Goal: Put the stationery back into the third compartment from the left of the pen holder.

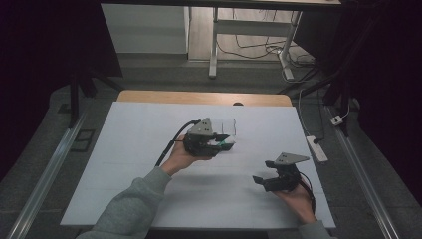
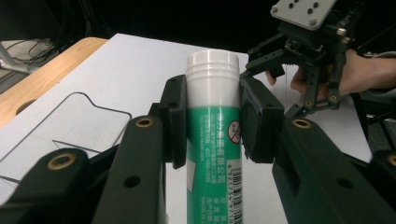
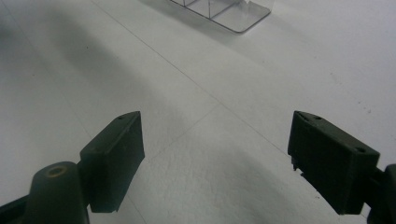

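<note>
Near the middle of the white table (image 1: 124, 164), the left gripper (image 2: 212, 116) is clenched on a green-and-white tube (image 2: 214, 140), its two black jaws pressed against the tube's sides just below the white screw cap (image 2: 213, 63). In the high view the tube sits in that gripper right beside a clear plastic tray (image 1: 225, 125), at the tray's near edge. The right gripper (image 1: 266, 172) hangs released toward the near right of the table, jaws spread wide with nothing between them.

The step in hand looks like carrying the tube to the clear tray, and it seems close to its end: the tube is at the tray but whether it is over a compartment cannot be told. The next move probably calls for lining the tube up with an open compartment, lowering it until it rests, then letting the jaws part without tipping it. The right gripper seems free to steady the tray.

The surface is a plain white sheet over a wooden tabletop (image 1: 149, 96), whose edge shows at the far side. Beyond it the room is dim, with grey floor, a desk frame (image 1: 214, 45), loose cables and a power strip (image 1: 317, 148) at the right.
</note>
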